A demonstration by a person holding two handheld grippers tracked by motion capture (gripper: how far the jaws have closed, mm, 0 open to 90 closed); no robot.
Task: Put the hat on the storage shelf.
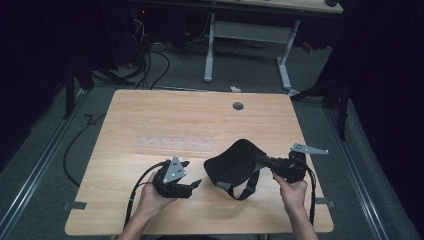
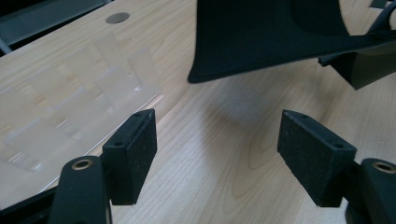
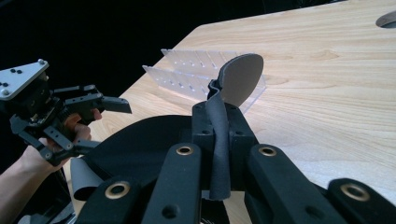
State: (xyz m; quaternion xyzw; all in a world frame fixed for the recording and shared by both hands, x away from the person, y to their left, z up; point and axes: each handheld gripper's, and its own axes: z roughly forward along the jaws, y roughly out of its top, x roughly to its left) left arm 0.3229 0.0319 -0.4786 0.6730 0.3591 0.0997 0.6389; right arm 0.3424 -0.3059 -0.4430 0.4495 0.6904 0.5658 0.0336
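A black fabric mask (image 1: 231,162) with grey-edged straps (image 1: 246,188) hangs just above the wooden table (image 1: 150,110). My right gripper (image 1: 261,160) is shut on the mask's right edge. In the right gripper view the jaws (image 3: 219,135) pinch a fold of the fabric (image 3: 140,144), and its rounded end (image 3: 240,79) stands up beyond them. My left gripper (image 1: 192,173) is open with nothing in it, a short way left of the mask. In the left gripper view the jaws (image 2: 217,149) stand wide apart below the mask's corner (image 2: 261,32).
A clear plastic rack (image 1: 172,141) lies flat on the table behind the grippers, also seen as the rack (image 2: 79,93) and the rack (image 3: 187,70). A round cable hole (image 1: 238,106) is near the far edge. Beyond the table, another desk's white legs (image 1: 210,50) and cables stand on the floor.
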